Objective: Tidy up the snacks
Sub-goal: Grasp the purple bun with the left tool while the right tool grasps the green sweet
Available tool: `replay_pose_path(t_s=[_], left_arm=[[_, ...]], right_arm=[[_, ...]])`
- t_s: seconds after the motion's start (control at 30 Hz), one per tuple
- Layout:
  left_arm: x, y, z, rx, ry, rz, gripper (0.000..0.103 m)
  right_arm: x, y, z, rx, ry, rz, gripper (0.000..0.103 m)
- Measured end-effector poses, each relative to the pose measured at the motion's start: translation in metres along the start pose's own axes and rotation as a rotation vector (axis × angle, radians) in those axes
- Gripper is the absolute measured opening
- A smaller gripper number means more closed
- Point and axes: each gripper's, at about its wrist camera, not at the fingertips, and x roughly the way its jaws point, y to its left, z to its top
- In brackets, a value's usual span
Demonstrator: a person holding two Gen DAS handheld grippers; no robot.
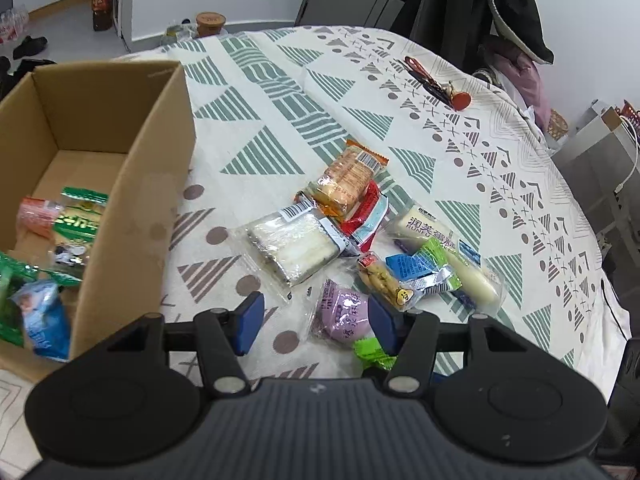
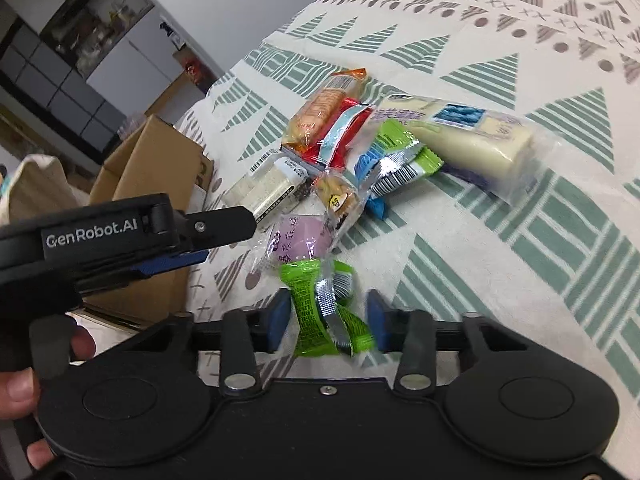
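My right gripper (image 2: pixel 326 322) has its jaws spread around a crumpled bright-green snack packet (image 2: pixel 324 312); the pads flank it, with a gap on the right side, so I judge nothing is pinched yet. My left gripper (image 1: pixel 316 322) is open wide and empty, the purple mochi packet (image 1: pixel 342 314) between its pads, ready as the next pick. Beyond lies the remaining snack pile (image 1: pixel 352 224). Left of the left jaws, the cardboard box (image 1: pixel 132 152) sits close, already holding several packets.
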Motion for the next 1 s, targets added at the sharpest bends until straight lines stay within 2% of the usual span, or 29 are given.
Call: replay_pose_path(t_s=[0.23,0.37,0.5,0.73,0.8,0.83,0.87,1.0], left_arm=[[0.017,-0.006,0.001,0.014,0.035,-0.02,0.057],[0.024,-0.013,-0.002,0.022,0.045,-0.022,0.058],[0.034,-0.019,-0.004,0.022,0.067,-0.008,0.059],[0.045,-0.035,-0.013,0.102,0.053,0.059,0.06],[0.046,-0.036,-0.015,0.116,0.044,0.071,0.055],[0.046,-0.037,-0.016,0.125,0.041,0.066,0.045],[0.047,-0.039,-0.018,0.15,0.045,0.047,0.04],[0.042,-0.038,-0.019,0.183,0.054,0.012,0.036]], right_arm=[[-0.007,-0.011,0.002,0.04,-0.03,-0.016,0.03],[-0.016,-0.017,0.0,0.051,-0.052,-0.068,0.03],[-0.025,-0.024,-0.003,0.063,-0.073,-0.117,0.03],[-0.031,-0.037,-0.003,0.107,-0.091,-0.145,0.031],[-0.03,-0.035,-0.003,0.098,-0.088,-0.152,0.031],[-0.029,-0.033,-0.003,0.093,-0.087,-0.157,0.031],[-0.029,-0.031,-0.003,0.088,-0.085,-0.163,0.031],[-0.027,-0.028,-0.004,0.073,-0.087,-0.179,0.034]])
